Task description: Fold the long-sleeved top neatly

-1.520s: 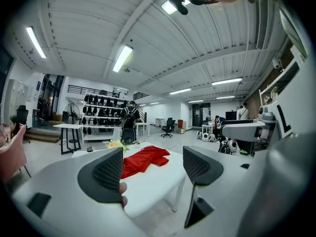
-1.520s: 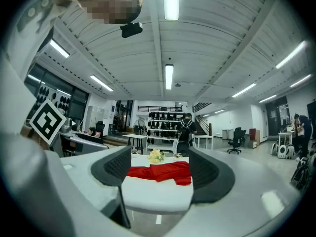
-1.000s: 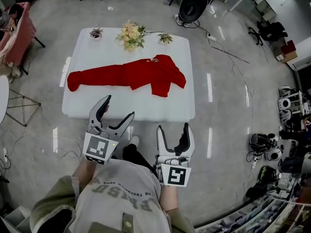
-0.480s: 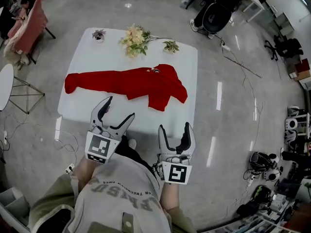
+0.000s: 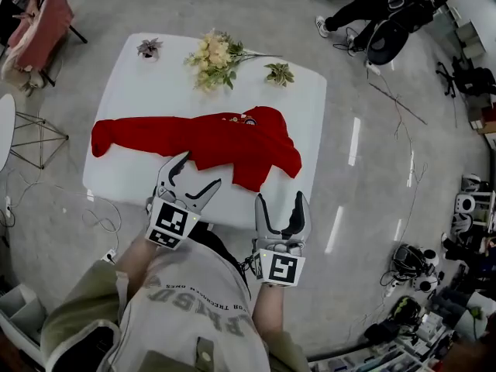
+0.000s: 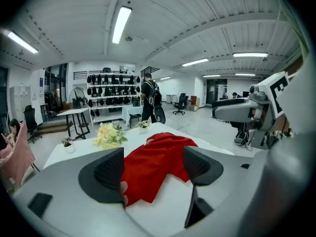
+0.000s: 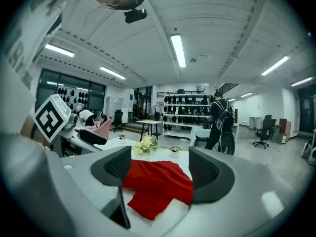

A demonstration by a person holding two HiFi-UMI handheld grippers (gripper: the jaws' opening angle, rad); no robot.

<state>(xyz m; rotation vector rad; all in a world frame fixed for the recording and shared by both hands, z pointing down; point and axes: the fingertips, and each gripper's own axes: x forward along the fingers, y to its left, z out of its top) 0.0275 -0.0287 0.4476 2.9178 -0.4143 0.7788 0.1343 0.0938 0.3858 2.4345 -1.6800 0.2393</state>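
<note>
A person poises the left gripper [image 5: 198, 170] and right gripper [image 5: 280, 200], both with jaws spread wide and empty, at the near edge of a white table [image 5: 155, 84], where the red long-sleeved top [image 5: 209, 138] lies stretched out, apparently awaiting its first fold.

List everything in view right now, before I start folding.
long-sleeved top: one, red, lying across the table
table: one, white, in front of the person
flower bouquet: one, cream-yellow, table's far edge
potted plants: two, small, green, either side of the bouquet
standing person: one, dark clothes, beyond the table
left gripper: one, grey, open and empty, at the table's near edge
right gripper: one, grey, open and empty, at the table's near edge
</note>
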